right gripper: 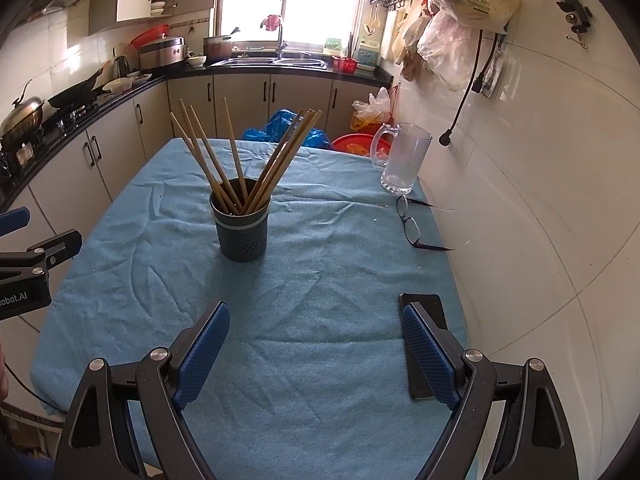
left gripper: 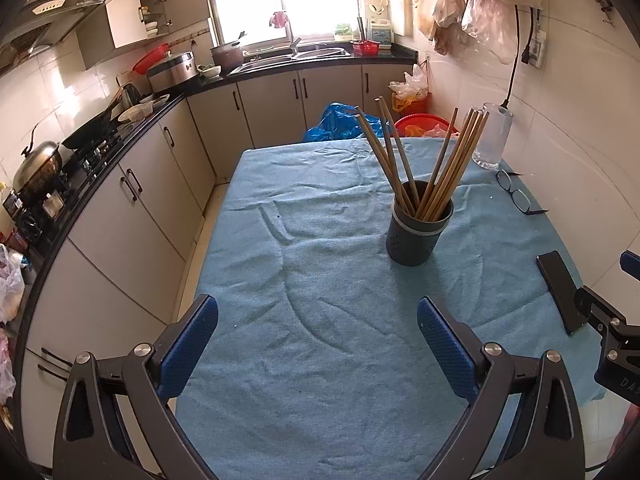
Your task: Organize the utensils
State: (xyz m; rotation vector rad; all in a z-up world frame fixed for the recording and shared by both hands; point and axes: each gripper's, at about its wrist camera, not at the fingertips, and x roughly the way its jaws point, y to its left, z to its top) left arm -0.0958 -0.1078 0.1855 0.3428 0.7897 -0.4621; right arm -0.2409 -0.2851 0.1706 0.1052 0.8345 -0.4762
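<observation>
chopsticks [right gripper: 240, 160] | wooden, fanned upright | holder [right gripper: 242, 232] dark grey

Grey holder [right gripper: 242, 229], tan chopsticks [right gripper: 208, 152], blue cloth [right gripper: 320, 280]

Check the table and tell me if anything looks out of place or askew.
Nothing is spilled or damaged. The chopsticks stand splayed in two loose bunches in the grey holder, not tidy but contained. A pair of glasses, a phone and a glass mug sit along the wall side, unrelated to utensils. Both grippers are open.
</observation>
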